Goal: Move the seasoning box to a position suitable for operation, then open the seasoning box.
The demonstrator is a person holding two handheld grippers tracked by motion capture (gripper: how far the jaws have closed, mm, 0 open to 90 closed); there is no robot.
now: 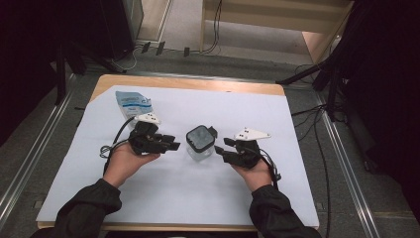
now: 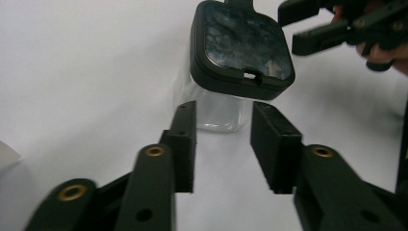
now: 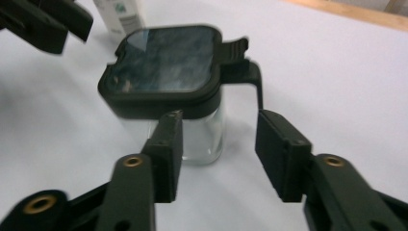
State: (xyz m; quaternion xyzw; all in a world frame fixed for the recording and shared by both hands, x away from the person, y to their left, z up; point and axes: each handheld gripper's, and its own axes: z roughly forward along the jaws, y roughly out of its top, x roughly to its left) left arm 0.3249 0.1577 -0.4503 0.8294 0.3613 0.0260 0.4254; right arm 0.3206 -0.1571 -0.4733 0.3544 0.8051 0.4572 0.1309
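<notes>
Glass jar (image 1: 200, 144): clear, square, with a black lid (image 2: 242, 45), upright on the white sheet (image 1: 188, 198) at mid-table, between the 2 grippers.
Lid: seated flat; a black tab (image 3: 234, 48) and arm stick out on 1 side, toward the right gripper.
Left gripper (image 1: 171, 144): jaws apart with nothing between them, tips just short of the jar's left side; from its own view the jar (image 2: 216, 108) sits beyond the tips.
Right gripper (image 1: 223, 148): jaws apart, nothing clamped; in its own view 1 tip lies against or just in front of the lid rim, and I cannot tell which.
Pouch (image 1: 132, 103): blue-white, at the far left of the sheet, well clear.
Step, as I judge it: bracing the jar to work the lid.
Doing it well: left jaws should take the glass low and square so it cannot tip; right jaws should centre on the tab before closing.
Risk: smooth glass may slip or twist under an off-centre pinch.
</notes>
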